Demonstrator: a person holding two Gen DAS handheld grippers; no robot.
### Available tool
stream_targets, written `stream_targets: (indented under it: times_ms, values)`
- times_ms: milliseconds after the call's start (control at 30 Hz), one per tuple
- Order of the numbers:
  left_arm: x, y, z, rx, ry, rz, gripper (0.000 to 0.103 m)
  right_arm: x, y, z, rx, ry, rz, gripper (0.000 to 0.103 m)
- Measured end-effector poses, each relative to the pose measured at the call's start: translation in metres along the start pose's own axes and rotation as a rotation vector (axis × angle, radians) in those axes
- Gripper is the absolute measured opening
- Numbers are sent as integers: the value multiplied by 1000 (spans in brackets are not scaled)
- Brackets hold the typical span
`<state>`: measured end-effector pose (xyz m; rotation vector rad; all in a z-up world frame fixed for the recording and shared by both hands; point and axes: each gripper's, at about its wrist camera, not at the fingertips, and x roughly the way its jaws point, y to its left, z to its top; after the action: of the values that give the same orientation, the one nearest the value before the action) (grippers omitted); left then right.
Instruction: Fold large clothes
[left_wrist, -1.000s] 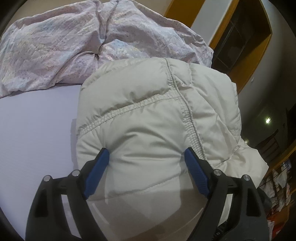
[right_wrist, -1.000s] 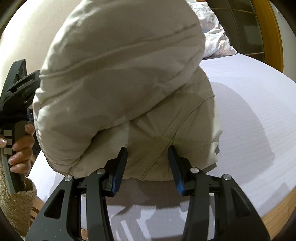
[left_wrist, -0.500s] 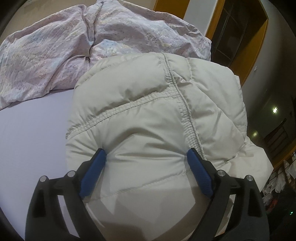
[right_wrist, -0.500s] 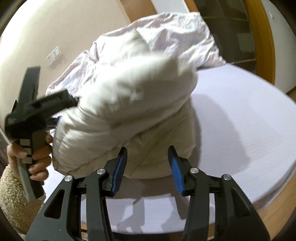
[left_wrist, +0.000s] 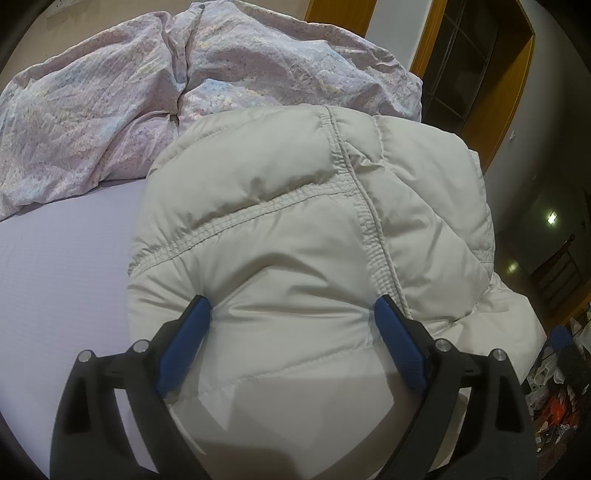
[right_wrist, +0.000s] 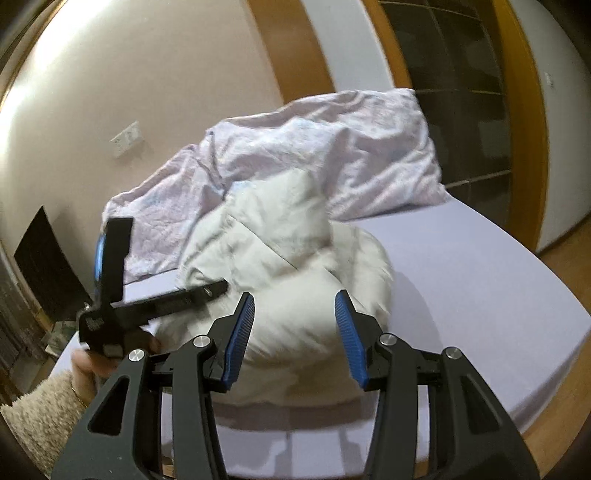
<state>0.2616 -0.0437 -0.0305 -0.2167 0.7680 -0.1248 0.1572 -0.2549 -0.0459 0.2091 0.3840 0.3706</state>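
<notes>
Both grippers stood open: the left gripper (left_wrist: 291, 314) pressed astride the bundled cream down jacket (left_wrist: 295, 229) near the bed's (right_wrist: 480, 280) front edge, the right gripper (right_wrist: 294, 321) apart from it.

Left gripper (left_wrist: 291, 308): I see my jaws spread wide, blue pads (left_wrist: 183, 345) pressed into padded fabric bulging between them; not clamped.
Right gripper (right_wrist: 294, 301): my jaws stand apart, holding nothing, pointing forward and slightly down.
Left hand (right_wrist: 86, 369): in my right camera, it wraps the left gripper's handle low at the left, fuzzy cream sleeve (right_wrist: 40, 413) at the wrist.
</notes>
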Motion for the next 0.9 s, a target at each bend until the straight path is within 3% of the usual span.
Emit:
stream_targets:
  times_ms: [200,400,900]
  values:
    - [0,-1,0,0,-1,1,90,38,14,12,-26,35,24,47]
    - [-1,0,-1,7,-4,1,90,61,18,5,-67,76,-20,46]
    - [-5,-5,1,19,-25,-27,90,102,-20,-23,1,198,-43,41]
